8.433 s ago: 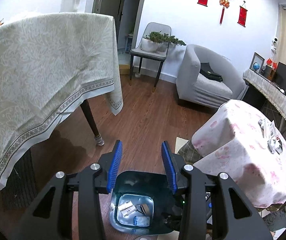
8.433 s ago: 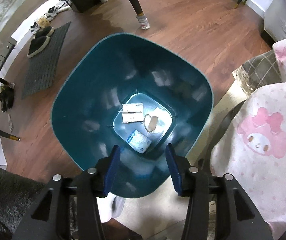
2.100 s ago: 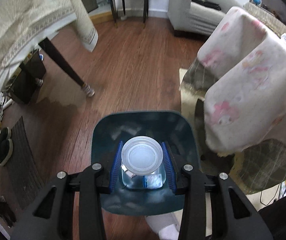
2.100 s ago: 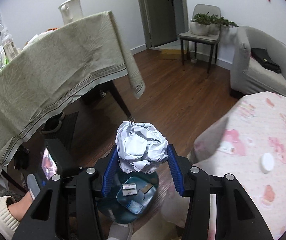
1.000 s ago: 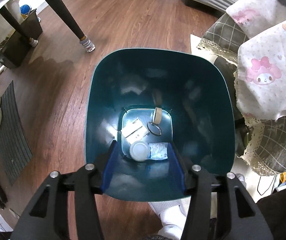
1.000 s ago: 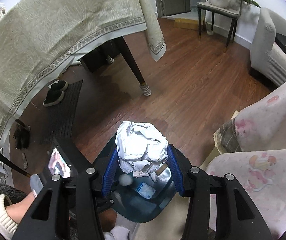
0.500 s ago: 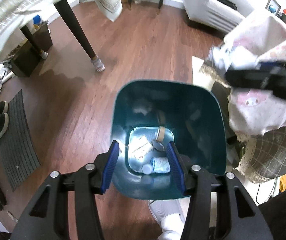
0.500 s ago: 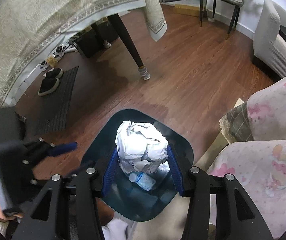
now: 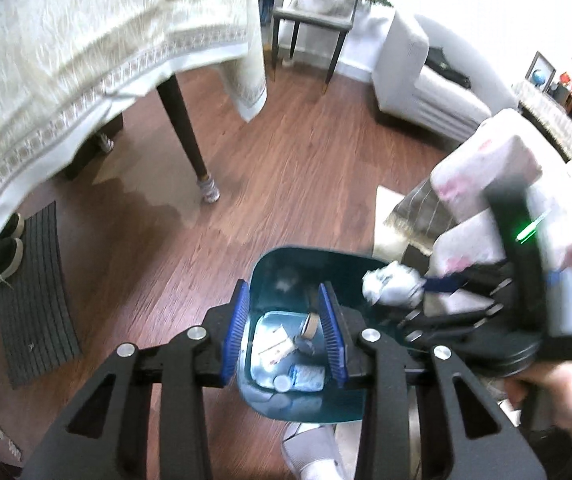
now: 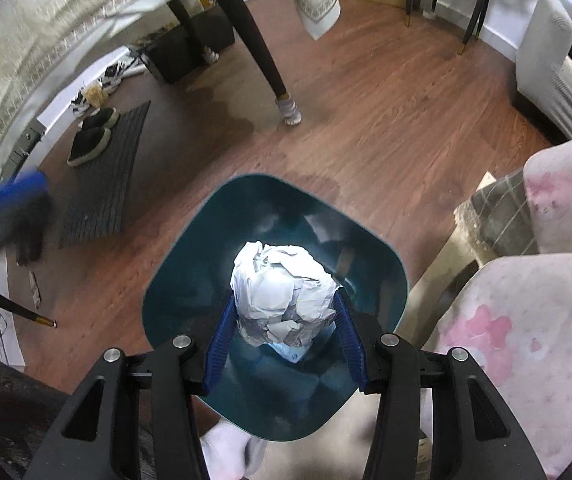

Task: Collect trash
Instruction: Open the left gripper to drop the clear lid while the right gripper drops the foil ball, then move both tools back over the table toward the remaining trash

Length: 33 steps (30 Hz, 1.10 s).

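1. The right gripper (image 10: pixel 283 344) points steeply down over the teal trash bin (image 10: pixel 173 300), its blue pads clamped on either side of a crumpled ball of white paper (image 10: pixel 281 296).
2. The paper ball hangs above the bin's open mouth, roughly over its middle, clear of the rim.
3. In the left wrist view the same paper ball (image 9: pixel 392 284) shows at the bin's right rim, gripped by the right gripper (image 9: pixel 410 292), with a person's hand (image 9: pixel 558 392) blurred at the right edge of the picture.
4. The left gripper (image 9: pixel 283 332) is above the bin (image 9: pixel 269 268); its jaws are closing with nothing between them, only the bin floor showing through the gap.
5. On the bin floor lie a small white paper slip (image 9: pixel 275 340), a tan ring like a tape roll (image 9: pixel 309 325), a round clear lid (image 9: pixel 281 382) and a small printed packet (image 9: pixel 306 376).
6. The bin stands on a wooden floor (image 9: pixel 286 168), beside furniture draped in pink-patterned cloth (image 10: pixel 526 340).
7. A table under a pale cloth (image 9: pixel 85 40) and its dark leg (image 9: pixel 185 136) stand beyond the bin; a dark mat (image 10: pixel 105 196) with black slippers (image 10: pixel 89 140) lies to the left.
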{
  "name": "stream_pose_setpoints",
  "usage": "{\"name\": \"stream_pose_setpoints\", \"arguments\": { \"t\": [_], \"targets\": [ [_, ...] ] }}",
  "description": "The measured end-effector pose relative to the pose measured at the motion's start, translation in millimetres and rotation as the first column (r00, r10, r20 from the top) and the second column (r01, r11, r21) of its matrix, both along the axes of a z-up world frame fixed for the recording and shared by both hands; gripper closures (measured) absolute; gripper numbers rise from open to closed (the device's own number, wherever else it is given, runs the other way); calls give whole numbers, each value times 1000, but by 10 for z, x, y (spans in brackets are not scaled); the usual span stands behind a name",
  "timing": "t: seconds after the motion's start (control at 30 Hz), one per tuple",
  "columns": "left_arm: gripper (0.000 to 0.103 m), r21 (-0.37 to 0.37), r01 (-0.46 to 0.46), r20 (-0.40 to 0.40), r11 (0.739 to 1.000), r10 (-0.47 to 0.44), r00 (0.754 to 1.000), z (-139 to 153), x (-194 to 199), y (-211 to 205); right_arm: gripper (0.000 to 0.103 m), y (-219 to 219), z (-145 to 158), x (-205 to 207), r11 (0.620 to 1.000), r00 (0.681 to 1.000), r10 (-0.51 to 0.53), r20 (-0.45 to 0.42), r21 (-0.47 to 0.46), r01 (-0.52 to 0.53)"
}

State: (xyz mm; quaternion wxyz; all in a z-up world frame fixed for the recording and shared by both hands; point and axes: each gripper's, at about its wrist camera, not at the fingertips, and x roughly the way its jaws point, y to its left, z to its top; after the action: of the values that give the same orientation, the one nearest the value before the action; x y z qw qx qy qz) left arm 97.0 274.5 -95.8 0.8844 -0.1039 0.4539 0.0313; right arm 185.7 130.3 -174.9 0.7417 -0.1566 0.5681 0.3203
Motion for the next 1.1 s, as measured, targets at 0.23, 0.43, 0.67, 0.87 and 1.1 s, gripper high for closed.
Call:
{"name": "stream_pose_setpoints", "arguments": {
  "t": [0.23,0.43,0.67,0.87,1.1],
  "targets": [
    [66,18,8,48,1000,-9,999,224,-4,-88,53,35,-225,-83,999,999,29,-31,-44,-30],
    [66,23,12,83,1000,-13,996,395,2,-106,53,114,-465,-205,991,995,67,-72,-107,-74],
    [65,49,18,132,999,-25,991,603,7,-181,45,56,-548,-269,982,991,104,-86,-151,-116],
    [60,50,26,176,998,-35,984,804,27,-298,42,-45,-393,-295,984,990,125,-71,-115,-133],
    [60,55,35,212,998,-46,976,982,73,-444,42,-140,-124,-348,988,989,146,-31,-54,-147]
  ]
}}
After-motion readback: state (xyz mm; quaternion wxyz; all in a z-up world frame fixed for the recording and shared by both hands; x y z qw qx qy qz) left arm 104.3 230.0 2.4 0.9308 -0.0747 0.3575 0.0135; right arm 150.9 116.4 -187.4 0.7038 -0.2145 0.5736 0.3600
